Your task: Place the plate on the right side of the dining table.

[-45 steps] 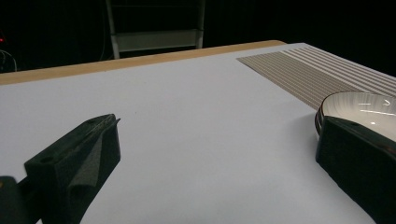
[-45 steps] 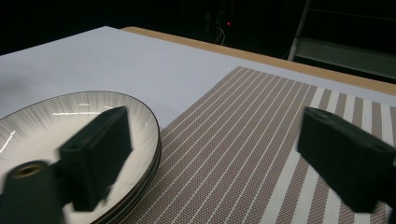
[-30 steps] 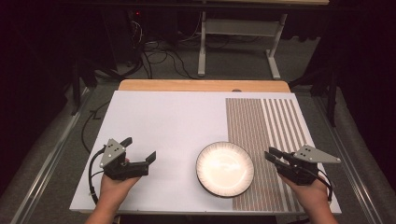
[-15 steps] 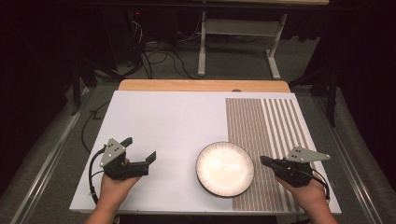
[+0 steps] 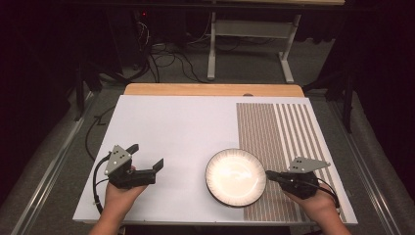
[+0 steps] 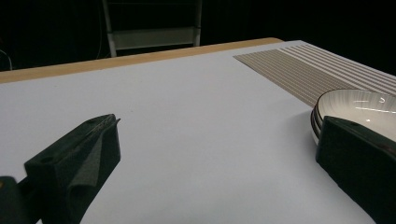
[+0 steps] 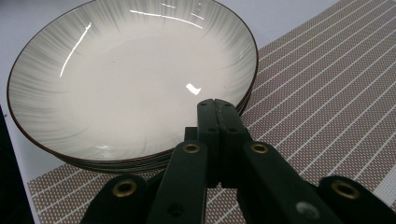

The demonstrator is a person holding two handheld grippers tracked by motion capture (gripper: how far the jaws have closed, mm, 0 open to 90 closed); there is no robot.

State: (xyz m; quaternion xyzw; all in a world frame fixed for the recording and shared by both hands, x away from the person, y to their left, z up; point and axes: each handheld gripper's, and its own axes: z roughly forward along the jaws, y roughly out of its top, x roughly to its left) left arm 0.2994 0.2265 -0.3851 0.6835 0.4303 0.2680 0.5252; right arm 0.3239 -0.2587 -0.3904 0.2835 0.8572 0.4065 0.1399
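Observation:
A stack of shallow white plates (image 5: 235,176) with grey streaks and a dark rim sits at the front of the table, half on the striped mat. My right gripper (image 5: 268,175) is shut, its tips meeting at the stack's right edge with nothing between them. In the right gripper view the closed jaws (image 7: 217,103) reach just over the rim of the top plate (image 7: 130,79). My left gripper (image 5: 146,155) rests open at the front left, well apart from the plates. In the left gripper view its wide gap (image 6: 220,120) frames bare table, with the plates (image 6: 359,105) behind the right jaw.
A brown and white striped mat (image 5: 284,132) covers the right part of the white tabletop (image 5: 181,132). A wooden strip (image 5: 210,89) runs along the far edge. Beyond the table stand a metal frame (image 5: 249,29) and cables on the floor.
The right gripper's jaws have closed together and its tips have edged left to the rim of the plates. The left gripper has stayed put.

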